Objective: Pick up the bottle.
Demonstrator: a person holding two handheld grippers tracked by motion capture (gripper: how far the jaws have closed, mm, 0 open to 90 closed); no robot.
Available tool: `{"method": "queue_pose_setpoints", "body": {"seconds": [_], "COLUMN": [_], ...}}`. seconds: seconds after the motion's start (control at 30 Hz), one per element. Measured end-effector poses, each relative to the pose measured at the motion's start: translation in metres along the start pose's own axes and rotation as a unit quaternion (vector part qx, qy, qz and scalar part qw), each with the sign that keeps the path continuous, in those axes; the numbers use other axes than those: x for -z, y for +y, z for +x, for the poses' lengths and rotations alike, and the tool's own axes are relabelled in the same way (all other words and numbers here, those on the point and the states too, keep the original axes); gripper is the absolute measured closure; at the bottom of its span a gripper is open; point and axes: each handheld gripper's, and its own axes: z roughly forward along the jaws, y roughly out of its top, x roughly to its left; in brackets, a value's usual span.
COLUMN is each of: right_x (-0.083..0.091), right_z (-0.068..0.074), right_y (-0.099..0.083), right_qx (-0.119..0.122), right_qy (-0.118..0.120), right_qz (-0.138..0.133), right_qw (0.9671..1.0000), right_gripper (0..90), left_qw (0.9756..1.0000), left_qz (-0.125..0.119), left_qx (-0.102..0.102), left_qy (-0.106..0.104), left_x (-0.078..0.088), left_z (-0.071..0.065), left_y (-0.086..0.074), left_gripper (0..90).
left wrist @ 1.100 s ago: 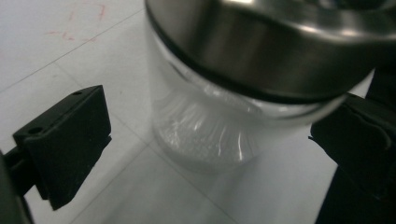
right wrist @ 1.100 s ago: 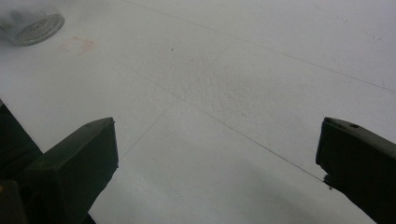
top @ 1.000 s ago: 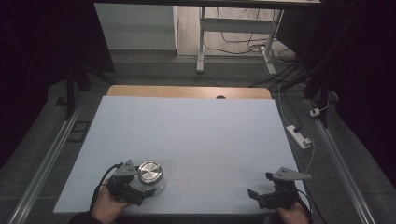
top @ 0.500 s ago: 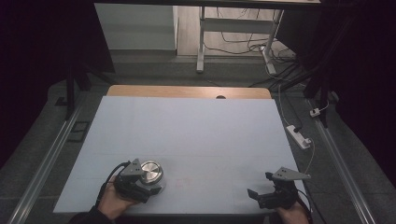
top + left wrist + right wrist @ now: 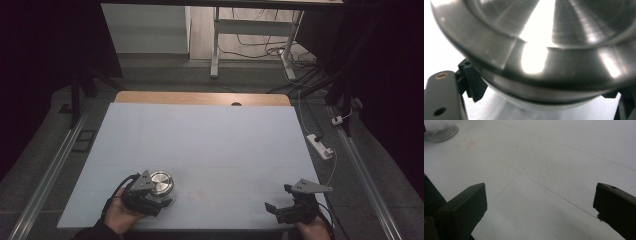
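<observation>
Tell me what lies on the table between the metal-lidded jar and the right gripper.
Nothing solid: the high view shows bare table between the jar and the right gripper, apart from a faint reddish mark.

The lid [image 5: 161, 182] looks like brushed metal, glossy, with fine turning rings and bright glare in the left gripper view [image 5: 554, 45]. Under its rim sits a paler, smooth, translucent-looking body [image 5: 541, 106]; its material cannot be told. The jaws of the left gripper [image 5: 159, 196] and right gripper [image 5: 278, 200] look like matt black plastic, slightly ribbed. The table [image 5: 200, 140] has a matt, pale, finely grained sheet; a bare wood strip [image 5: 200, 98] shows at its far edge.
</observation>
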Motion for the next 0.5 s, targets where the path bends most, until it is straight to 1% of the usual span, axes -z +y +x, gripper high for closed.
{"method": "queue_pose_setpoints", "body": {"seconds": [0.07, 0.23, 0.3, 0.33, 0.37, 0.4, 0.5], "right_x": [0.000, 0.000, 0.000, 0.000, -0.001, -0.001, -0.001], "right_z": [0.000, 0.000, 0.000, 0.000, 0.000, 0.000, 0.000], "right_y": [0.000, 0.000, 0.000, 0.000, 0.000, 0.000, 0.000], "right_qx": [0.000, 0.001, 0.001, 0.001, 0.000, 0.000, 0.000], "right_qy": [0.000, -0.001, 0.000, 0.000, -0.001, 0.000, 0.000], "right_qz": [0.000, 0.000, 0.001, 0.001, 0.001, 0.001, 0.000], "right_qw": [1.0000, 1.0000, 1.0000, 1.0000, 1.0000, 1.0000, 1.0000], "right_gripper": [0.0, 0.0, 0.0, 0.0, 0.0, 0.0, 0.0], "left_qw": [1.0000, 0.9999, 0.9999, 0.9999, 0.9999, 0.9998, 0.9996], "left_qz": [-0.007, -0.005, -0.004, -0.004, -0.006, -0.007, -0.011], "left_qx": [0.002, 0.001, -0.004, -0.004, -0.007, -0.007, -0.007], "left_qy": [-0.002, -0.009, -0.013, -0.013, -0.014, -0.018, -0.024], "left_x": [0.002, 0.003, 0.004, 0.004, 0.005, 0.005, 0.006], "left_z": [0.001, 0.002, 0.001, 0.001, 0.001, 0.001, 0.001], "left_y": [0.001, 0.005, 0.010, 0.010, 0.014, 0.017, 0.022], "left_gripper": [15.7, 15.7, 15.7, 15.7, 15.7, 15.7, 15.7]}}
